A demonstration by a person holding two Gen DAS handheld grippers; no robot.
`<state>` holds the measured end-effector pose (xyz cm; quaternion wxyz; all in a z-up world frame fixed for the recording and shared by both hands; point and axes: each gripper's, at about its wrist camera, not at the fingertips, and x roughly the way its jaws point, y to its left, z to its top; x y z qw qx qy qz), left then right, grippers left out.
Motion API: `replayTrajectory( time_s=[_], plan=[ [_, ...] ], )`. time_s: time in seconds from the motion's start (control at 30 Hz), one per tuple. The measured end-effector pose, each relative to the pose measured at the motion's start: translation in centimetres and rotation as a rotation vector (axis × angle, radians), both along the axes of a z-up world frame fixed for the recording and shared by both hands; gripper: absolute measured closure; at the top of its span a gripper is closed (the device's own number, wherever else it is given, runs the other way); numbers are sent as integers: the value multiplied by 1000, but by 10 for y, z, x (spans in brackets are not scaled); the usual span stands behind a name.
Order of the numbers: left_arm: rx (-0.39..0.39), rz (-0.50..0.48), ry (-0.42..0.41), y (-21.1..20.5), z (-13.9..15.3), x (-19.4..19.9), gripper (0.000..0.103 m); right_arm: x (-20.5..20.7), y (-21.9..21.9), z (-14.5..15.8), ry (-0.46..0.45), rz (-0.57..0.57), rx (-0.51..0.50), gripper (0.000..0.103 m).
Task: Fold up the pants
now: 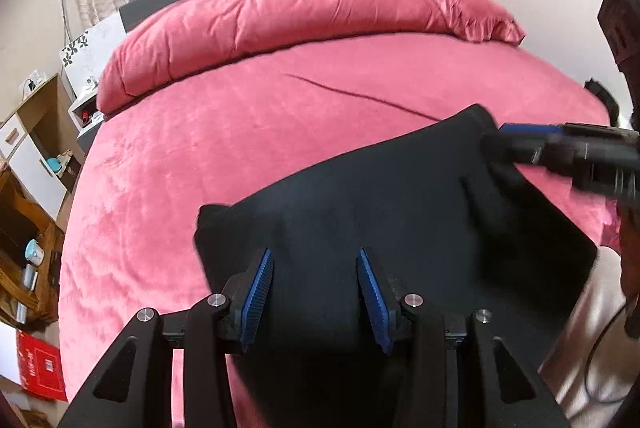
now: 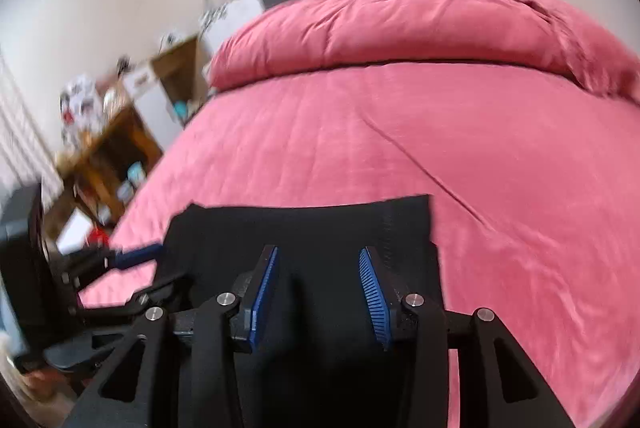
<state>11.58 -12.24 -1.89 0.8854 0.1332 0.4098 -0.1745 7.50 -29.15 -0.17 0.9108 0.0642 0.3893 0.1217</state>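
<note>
Pants [image 1: 380,211] lay folded on bed [image 1: 240,147], left gripper [image 1: 316,300] and right gripper [image 2: 320,300] apparently parted, empty; next press should flatten creases evenly.

The right gripper [image 2: 318,292] hangs over folded black pants [image 2: 304,228] on a pink bed [image 2: 500,187], its 2 blue pads [image 2: 264,300] apart with nothing pinched. The left gripper [image 2: 136,256] reaches the pants' left edge.
</note>
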Motion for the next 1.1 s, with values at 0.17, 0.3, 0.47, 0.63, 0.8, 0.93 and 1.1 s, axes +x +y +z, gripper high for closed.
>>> replayTrajectory(
  time_s=[0.17, 0.3, 0.47, 0.63, 0.8, 0.93, 1.1],
  plan=[
    [62, 8, 43, -20, -17, 28, 56, 23, 11, -27, 64, 19, -83, 62],
    [17, 26, 83, -16, -31, 42, 52, 39, -2, -48, 95, -21, -74, 63],
    [7, 31, 92, -18, -38, 50, 50, 42, 0, -61, 45, -28, -97, 63],
    [-7, 32, 74, -16, -39, 44, 50, 36, 2, -57, 13, -31, -109, 63],
    [-41, 79, 84, -5, -27, 29, 50, 13, 0, -42, -10, -47, -48, 61],
    [-61, 116, 83, 4, -14, 15, 50, -12, -1, -33, -14, -42, -69, 60],
    [-125, 125, 74, 27, -2, -23, 50, -46, -18, -29, 4, -76, -52, 60]
  ],
)
